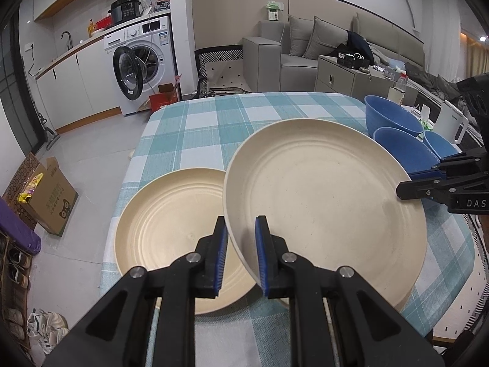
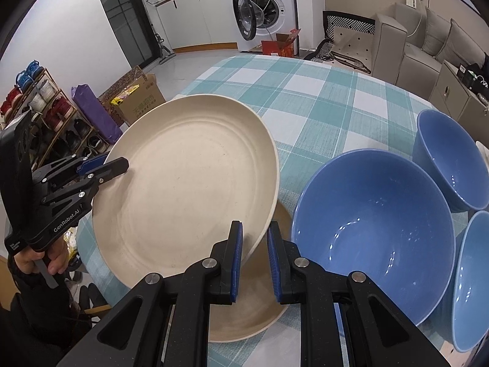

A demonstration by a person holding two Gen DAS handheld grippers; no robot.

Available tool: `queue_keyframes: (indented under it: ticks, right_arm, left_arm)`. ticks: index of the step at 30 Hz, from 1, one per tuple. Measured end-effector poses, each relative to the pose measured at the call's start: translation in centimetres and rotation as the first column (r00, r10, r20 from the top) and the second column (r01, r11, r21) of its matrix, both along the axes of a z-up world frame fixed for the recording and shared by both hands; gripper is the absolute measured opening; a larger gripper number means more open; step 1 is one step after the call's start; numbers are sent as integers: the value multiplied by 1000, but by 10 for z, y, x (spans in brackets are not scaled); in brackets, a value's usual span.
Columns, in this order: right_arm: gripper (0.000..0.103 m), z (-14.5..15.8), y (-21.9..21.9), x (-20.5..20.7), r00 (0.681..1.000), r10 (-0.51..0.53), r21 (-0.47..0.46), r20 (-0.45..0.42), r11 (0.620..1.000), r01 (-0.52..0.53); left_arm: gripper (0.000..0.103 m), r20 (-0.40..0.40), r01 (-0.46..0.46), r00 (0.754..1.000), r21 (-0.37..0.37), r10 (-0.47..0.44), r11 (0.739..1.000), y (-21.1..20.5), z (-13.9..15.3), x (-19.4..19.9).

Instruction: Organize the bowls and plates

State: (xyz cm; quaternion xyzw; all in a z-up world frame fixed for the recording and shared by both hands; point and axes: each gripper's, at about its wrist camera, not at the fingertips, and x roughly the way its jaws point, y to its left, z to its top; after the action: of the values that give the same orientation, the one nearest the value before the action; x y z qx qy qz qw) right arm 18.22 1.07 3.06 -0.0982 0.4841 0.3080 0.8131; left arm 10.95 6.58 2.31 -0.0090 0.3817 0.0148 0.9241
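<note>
A cream plate (image 1: pixel 324 195) (image 2: pixel 186 189) is held tilted above the checked table. My left gripper (image 1: pixel 241 253) is shut on its near rim; it shows at the left in the right wrist view (image 2: pixel 104 168). My right gripper (image 2: pixel 255 257) is shut on the opposite rim; it shows at the right in the left wrist view (image 1: pixel 418 186). A second cream plate (image 1: pixel 171 238) (image 2: pixel 256 315) lies flat on the table, partly under the held one. Three blue bowls (image 2: pixel 373 244) (image 2: pixel 449 159) (image 2: pixel 473 278) stand to the right, also in the left wrist view (image 1: pixel 391 116).
The table (image 1: pixel 214 128) has a teal and white checked cloth. A white kettle (image 1: pixel 449 125) stands behind the bowls. Off the table's left edge are a cardboard box (image 1: pixel 49 202) and a shoe rack (image 2: pixel 45 116). A washing machine (image 1: pixel 143 58) and a sofa (image 1: pixel 305 49) stand beyond.
</note>
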Motion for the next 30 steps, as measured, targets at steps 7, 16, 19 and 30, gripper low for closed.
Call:
queue_keyframes:
  ticks: [7, 16, 19, 30]
  right_arm:
    - [17, -8, 1, -9, 1000, -2, -4, -3, 1000, 2]
    - [17, -14, -10, -20, 1000, -29, 21, -11, 999, 29]
    - [17, -16, -13, -23, 999, -37, 21, -10, 999, 37]
    - [17, -22, -27, -30, 996, -80, 38, -33, 996, 81]
  left_arm:
    - [15, -6, -4, 1000, -10, 4, 1000, 0, -7, -5]
    - [15, -20, 21, 1000, -3, -21, 1000, -7, -11, -9]
    - [15, -23, 25, 999, 7, -25, 1000, -11, -13, -10]
    - [16, -58, 61, 996, 5, -61, 998, -19, -24, -5]
